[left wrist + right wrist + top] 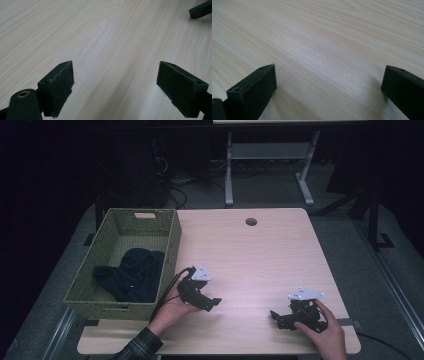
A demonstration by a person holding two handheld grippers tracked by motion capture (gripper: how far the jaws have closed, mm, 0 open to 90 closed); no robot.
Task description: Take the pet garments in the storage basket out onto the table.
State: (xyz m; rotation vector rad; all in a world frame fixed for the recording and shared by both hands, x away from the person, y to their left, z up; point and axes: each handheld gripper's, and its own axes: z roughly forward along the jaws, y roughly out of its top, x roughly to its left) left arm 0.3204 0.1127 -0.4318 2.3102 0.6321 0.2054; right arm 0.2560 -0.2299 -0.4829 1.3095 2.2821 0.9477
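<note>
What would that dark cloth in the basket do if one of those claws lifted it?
The dark cloth lies crumpled in folds, so it would probably droop limply. It looks light for its bulk. Being soft, it seems unlikely to slip or break, though it might snag on the woven basket.

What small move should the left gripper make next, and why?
Probably swing the left gripper left, toward the dark cloth in the green basket. Both it and the right gripper are open and hold nothing over the bare table, and the basket stands beside the left hand.
</note>
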